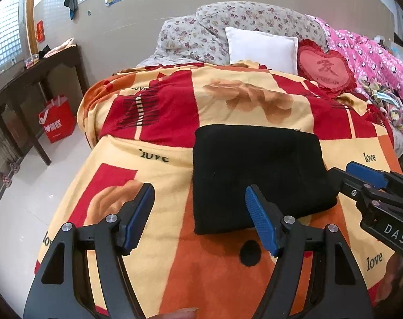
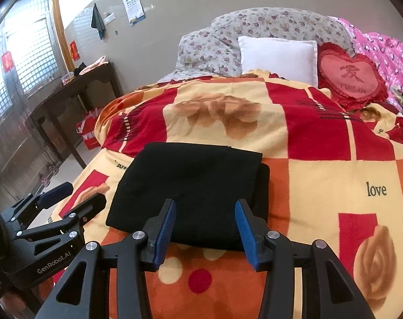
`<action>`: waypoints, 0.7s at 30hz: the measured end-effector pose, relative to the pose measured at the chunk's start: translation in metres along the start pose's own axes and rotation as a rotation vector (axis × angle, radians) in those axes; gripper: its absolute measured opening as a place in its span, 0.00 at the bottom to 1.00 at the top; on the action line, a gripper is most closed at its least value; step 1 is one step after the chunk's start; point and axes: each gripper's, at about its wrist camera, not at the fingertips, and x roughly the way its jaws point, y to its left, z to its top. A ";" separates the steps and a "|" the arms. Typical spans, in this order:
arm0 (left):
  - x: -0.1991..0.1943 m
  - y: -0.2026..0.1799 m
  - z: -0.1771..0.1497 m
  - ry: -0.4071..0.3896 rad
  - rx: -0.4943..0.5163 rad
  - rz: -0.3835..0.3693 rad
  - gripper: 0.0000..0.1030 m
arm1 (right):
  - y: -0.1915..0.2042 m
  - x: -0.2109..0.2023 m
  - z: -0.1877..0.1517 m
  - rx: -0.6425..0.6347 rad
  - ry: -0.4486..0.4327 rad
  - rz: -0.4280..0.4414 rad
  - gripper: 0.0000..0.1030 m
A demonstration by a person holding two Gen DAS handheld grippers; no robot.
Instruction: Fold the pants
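The black pants (image 1: pixel 257 175) lie folded into a compact rectangle on the red, orange and yellow blanket (image 1: pixel 161 111); they also show in the right wrist view (image 2: pixel 196 188). My left gripper (image 1: pixel 198 202) is open and empty, held above the near left corner of the pants. My right gripper (image 2: pixel 204 212) is open and empty over the near edge of the pants. The right gripper shows at the right of the left wrist view (image 1: pixel 353 175), and the left gripper at the left of the right wrist view (image 2: pixel 73 194).
A white pillow (image 1: pixel 262 49), a red heart cushion (image 1: pixel 325 66), a floral quilt (image 1: pixel 241 24) and pink bedding (image 1: pixel 374 61) lie at the far end. A dark wooden table (image 1: pixel 31 79) and a red bag (image 1: pixel 57 118) stand left of the bed on the floor.
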 end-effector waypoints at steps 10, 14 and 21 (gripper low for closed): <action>-0.002 0.002 -0.002 -0.009 0.003 0.010 0.69 | -0.003 0.007 -0.001 0.012 0.021 -0.012 0.44; -0.001 0.003 -0.003 -0.003 0.002 0.006 0.69 | 0.002 0.010 -0.002 -0.006 0.027 -0.010 0.44; 0.005 0.004 -0.004 0.012 -0.005 0.004 0.69 | 0.003 0.013 -0.002 -0.008 0.032 -0.018 0.44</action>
